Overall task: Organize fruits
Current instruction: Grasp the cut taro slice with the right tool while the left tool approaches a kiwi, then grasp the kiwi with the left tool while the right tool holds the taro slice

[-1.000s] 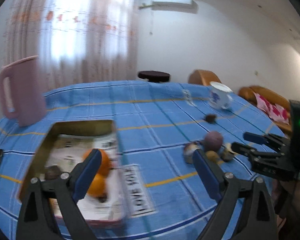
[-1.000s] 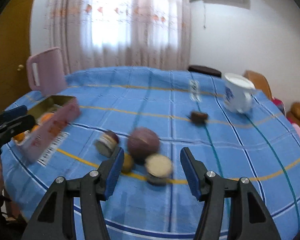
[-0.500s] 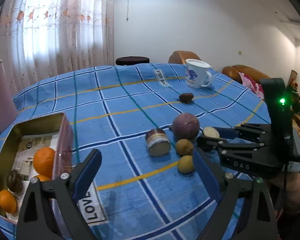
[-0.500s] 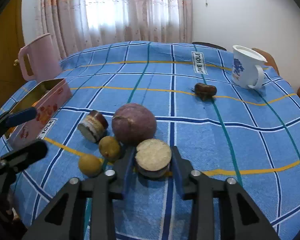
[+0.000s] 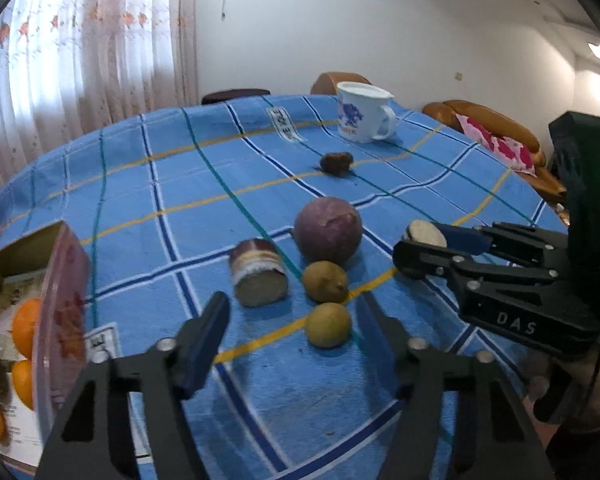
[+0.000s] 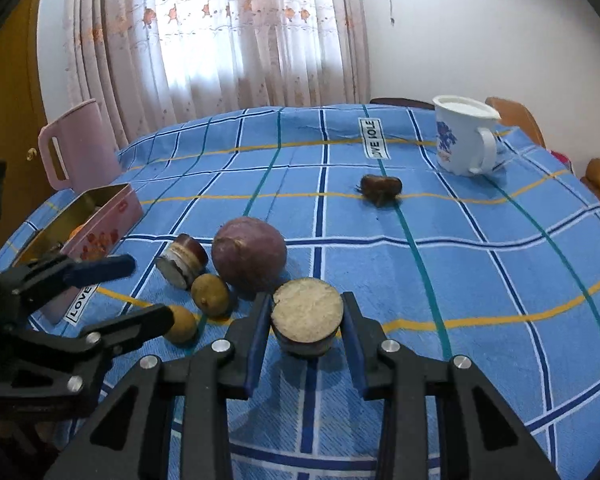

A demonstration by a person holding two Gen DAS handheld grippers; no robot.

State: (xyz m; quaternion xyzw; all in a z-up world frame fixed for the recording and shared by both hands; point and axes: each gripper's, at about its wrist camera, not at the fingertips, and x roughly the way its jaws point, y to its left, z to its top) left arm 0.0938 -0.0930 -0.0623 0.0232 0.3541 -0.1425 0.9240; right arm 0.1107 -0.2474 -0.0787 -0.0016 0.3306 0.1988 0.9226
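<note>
My right gripper (image 6: 305, 322) is shut on a cut fruit half (image 6: 307, 314) with a pale face and dark skin; it also shows in the left wrist view (image 5: 424, 234). Beside it lie a round purple fruit (image 6: 249, 254), another cut half (image 6: 182, 260) and two small yellow-green fruits (image 6: 210, 289) (image 6: 181, 324). My left gripper (image 5: 296, 330) is open and empty, its fingers either side of the near yellow-green fruit (image 5: 327, 325). A gold tin (image 5: 28, 300) at the left holds oranges (image 5: 25, 328).
A dark brown fruit (image 6: 381, 187) lies farther back on the blue checked cloth. A white mug (image 6: 462, 140) stands at the back right and a pink jug (image 6: 78, 142) at the back left. A sofa (image 5: 496, 128) is beyond the table.
My right gripper closed on the cut fruit half and has lifted it slightly. My left gripper swung right from the tin toward the fruit cluster and moved closer.
</note>
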